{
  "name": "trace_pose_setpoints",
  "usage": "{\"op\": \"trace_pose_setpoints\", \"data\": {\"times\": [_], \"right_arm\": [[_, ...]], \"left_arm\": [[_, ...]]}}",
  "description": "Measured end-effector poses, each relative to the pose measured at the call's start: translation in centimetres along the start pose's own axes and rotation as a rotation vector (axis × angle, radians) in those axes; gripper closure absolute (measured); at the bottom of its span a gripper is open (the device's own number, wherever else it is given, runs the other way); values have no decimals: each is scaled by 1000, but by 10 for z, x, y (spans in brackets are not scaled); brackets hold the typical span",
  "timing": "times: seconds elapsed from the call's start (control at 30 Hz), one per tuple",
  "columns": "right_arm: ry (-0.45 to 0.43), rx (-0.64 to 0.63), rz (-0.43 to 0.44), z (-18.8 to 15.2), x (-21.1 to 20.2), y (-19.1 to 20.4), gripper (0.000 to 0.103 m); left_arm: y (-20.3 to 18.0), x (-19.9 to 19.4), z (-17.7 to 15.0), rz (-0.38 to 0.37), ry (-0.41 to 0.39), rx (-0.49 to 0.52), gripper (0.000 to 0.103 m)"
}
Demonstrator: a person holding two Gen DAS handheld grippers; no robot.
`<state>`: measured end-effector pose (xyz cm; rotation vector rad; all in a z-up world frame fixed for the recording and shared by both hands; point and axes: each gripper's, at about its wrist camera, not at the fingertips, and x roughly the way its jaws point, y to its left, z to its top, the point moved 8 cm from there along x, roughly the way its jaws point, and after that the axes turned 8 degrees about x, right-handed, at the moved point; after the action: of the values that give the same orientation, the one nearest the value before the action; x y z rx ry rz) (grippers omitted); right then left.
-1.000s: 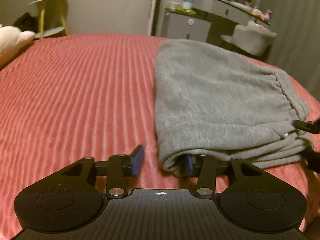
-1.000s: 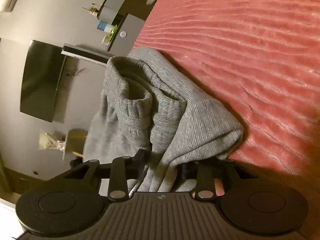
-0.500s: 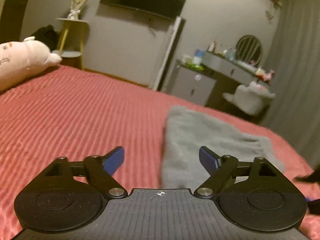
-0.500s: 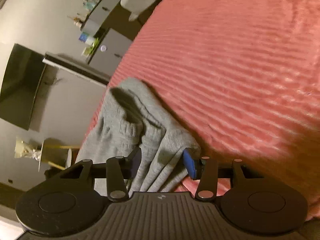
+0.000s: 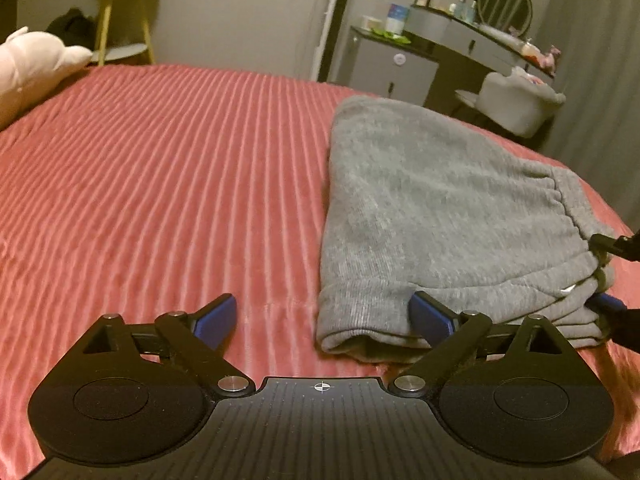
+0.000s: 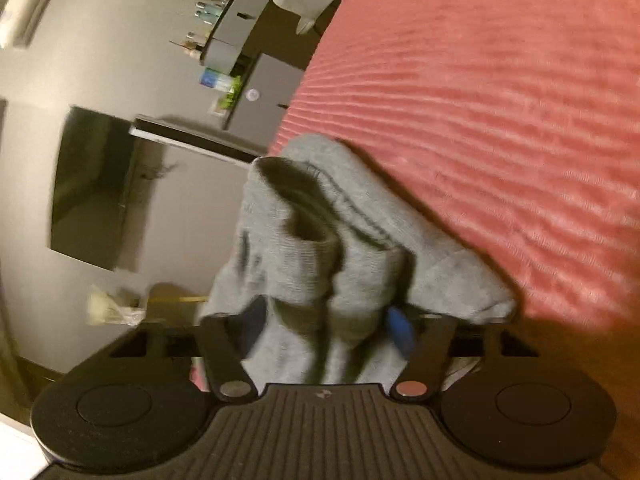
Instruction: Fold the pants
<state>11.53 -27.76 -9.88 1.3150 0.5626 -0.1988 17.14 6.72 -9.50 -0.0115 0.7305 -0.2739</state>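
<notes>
Grey sweatpants (image 5: pixel 436 216) lie folded into a thick stack on the red bedspread (image 5: pixel 160 184). My left gripper (image 5: pixel 324 318) is open and empty, low over the bed at the stack's near left corner, with its right blue pad (image 5: pixel 430 316) against the folded edge. My right gripper (image 6: pixel 326 326) is rolled sideways, and its jaws grip the bunched waistband end of the pants (image 6: pixel 320 264). The right gripper's tips also show in the left wrist view (image 5: pixel 608 276) at the stack's right end.
A white plush toy (image 5: pixel 32 68) lies at the bed's far left. Beyond the bed stand a yellow side table (image 5: pixel 120 20), a grey dresser with bottles (image 5: pixel 404 60), a vanity with a round mirror and a pale chair (image 5: pixel 520 100). A dark TV (image 6: pixel 100 188) hangs on the wall.
My left gripper opened wide, lifted away from the stack's corner, then came back down beside it. My right gripper closed in on the waistband end and rolled further.
</notes>
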Motion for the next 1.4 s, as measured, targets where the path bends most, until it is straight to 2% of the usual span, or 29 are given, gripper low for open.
{"op": "trace_pose_setpoints", "data": {"times": [0.13, 0.2, 0.23, 0.27, 0.3, 0.37, 0.4, 0.43, 0.5, 0.57, 0.63, 0.7, 0.77, 0.83, 0.9, 0.93, 0.97, 1.0, 1.07, 1.1, 1.2, 1.23, 1.27, 1.3, 1.33, 1.37, 1.4], "right_arm": [[-39, -52, -1, -8, -4, 3, 48], [-36, -75, -7, -12, 0, 3, 31], [-30, -88, -1, -11, 2, 5, 30], [-29, -107, -6, -11, 6, 9, 33], [-35, -127, -23, -11, 7, 12, 54], [-47, -168, -37, -12, -2, 16, 58], [-48, -158, -14, -12, -7, 17, 59], [-47, -148, 5, -12, -11, 17, 59], [-47, -155, 11, -12, -15, 18, 59], [-52, -169, 8, -13, -15, 19, 58], [-47, -175, 6, -13, -13, 19, 53], [-35, -150, 25, -9, -9, 20, 43], [-28, -119, 36, -6, -4, 20, 38], [-29, -123, 19, -6, 2, 21, 38], [-41, -168, -12, -9, 3, 25, 55], [-41, -213, -44, -10, 2, 28, 56], [-40, -234, -54, -11, 0, 30, 58], [-42, -247, -49, -12, -3, 35, 59], [-47, -287, -60, -15, -10, 46, 60], [-52, -305, -54, -17, -14, 54, 61], [-86, -360, 21, -23, -31, 74, 62], [-105, -371, 55, -22, -37, 75, 62], [-116, -371, 68, -21, -40, 72, 62], [-119, -375, 33, -19, -39, 64, 62], [-114, -377, -58, -16, -33, 50, 62], [-72, -345, -170, -14, -24, 30, 61], [-24, -293, -221, -14, -19, 14, 60]], "left_arm": [[-2, -1, 0, 11, -5, 16, 5], [-3, -2, -1, 1, 8, -3, 5], [-3, -2, 0, -16, 16, -18, 7], [-4, -6, 2, -51, 17, -51, 15], [-4, -12, 6, -93, 6, -93, 17], [-3, -23, 16, -170, -44, -177, 14], [-1, -24, 20, -172, -56, -198, 9], [3, -20, 23, -157, -54, -207, 8], [11, -7, 23, -142, -9, -246, 8], [14, 11, 18, -216, 80, -335, 11], [13, 20, 18, -284, 102, -395, 13], [8, 27, 22, -275, 108, -348, 12], [-2, 40, 24, -263, 155, -263, 7], [-9, 48, 27, -245, 168, -213, 7], [-15, 52, 32, -252, 176, -181, 15], [-15, 51, 34, -231, 173, -176, 20], [-14, 50, 38, -219, 158, -166, 37], [-12, 48, 41, -215, 150, -162, 47], [-4, 41, 45, -223, 124, -195, 60], [-3, 37, 45, -233, 112, -207, 61], [3, 29, 41, -231, 79, -183, 59], [3, 30, 39, -221, 85, -172, 53], [2, 32, 34, -192, 108, -165, 40], [3, 35, 29, -178, 134, -160, 34], [4, 38, 26, -177, 147, -163, 33], [5, 37, 25, -171, 149, -170, 32], [4, 35, 26, -167, 146, -172, 31]]}}
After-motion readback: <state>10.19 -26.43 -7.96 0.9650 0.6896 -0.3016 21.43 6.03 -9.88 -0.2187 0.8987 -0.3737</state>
